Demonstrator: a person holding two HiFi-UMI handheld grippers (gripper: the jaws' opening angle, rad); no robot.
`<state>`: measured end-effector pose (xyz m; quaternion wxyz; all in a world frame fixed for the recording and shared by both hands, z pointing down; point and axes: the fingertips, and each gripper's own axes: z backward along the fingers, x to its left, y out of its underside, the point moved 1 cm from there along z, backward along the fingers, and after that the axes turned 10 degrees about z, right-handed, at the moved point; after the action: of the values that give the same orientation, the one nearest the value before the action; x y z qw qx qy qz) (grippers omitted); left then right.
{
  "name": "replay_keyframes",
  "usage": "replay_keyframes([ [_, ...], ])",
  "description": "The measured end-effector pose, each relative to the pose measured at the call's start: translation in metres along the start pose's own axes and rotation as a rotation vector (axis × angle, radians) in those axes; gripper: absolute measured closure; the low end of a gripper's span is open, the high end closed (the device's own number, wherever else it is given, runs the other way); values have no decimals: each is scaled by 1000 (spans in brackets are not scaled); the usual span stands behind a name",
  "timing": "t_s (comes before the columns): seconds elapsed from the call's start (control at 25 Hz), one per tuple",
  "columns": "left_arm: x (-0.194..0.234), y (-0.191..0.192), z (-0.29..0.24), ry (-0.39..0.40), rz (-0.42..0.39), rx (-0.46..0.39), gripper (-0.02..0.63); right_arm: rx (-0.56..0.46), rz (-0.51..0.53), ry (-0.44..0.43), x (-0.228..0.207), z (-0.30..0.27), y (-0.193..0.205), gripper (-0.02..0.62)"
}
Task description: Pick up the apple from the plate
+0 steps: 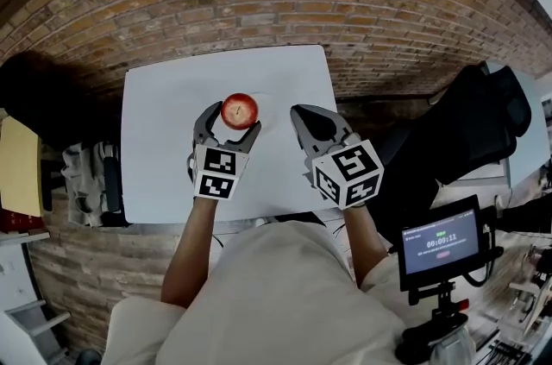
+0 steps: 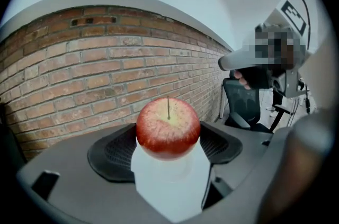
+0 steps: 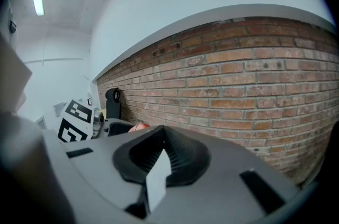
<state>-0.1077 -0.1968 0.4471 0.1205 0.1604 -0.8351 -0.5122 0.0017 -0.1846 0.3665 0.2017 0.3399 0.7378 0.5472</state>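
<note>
My left hand-held gripper (image 1: 233,122): clamped on the apple (image 2: 168,127), with one black pad (image 2: 114,151) pressed to each side of it
Apple: round, with glossy red skin, pale yellow speckling near the top and a thin upright stem; it is between my left jaws, out toward their tips
Pads: matte black, finely ribbed, curving round the fruit
My right hand-held gripper (image 1: 302,115): jaws pressed together with nothing between them; it is just beside the left one, on the apple's right
Marker cubes (image 1: 216,172): white boxes with black square patterns, one behind each pair of jaws
Surface (image 1: 164,122): flat, smooth, white and rectangular, below both of my tools; I cannot tell whether the apple touches it
Brick wall (image 1: 259,1): rough red-brown bricks with pale mortar lines, beyond my jaw tips
</note>
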Motion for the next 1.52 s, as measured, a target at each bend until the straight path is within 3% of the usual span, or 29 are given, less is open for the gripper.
replay_keyframes([
  [0.32, 0, -33, 28, -27, -55, -83, 230, -54, 26, -40, 10, 2, -28, 592],
  [0.84, 6, -81, 74, -68, -47, -197, 230, -126, 81, -63, 21, 10, -69, 592],
  [1.52, -5, -116, 103, -52, -51, -310, 229, -129, 147, -42, 24, 14, -81, 592],
])
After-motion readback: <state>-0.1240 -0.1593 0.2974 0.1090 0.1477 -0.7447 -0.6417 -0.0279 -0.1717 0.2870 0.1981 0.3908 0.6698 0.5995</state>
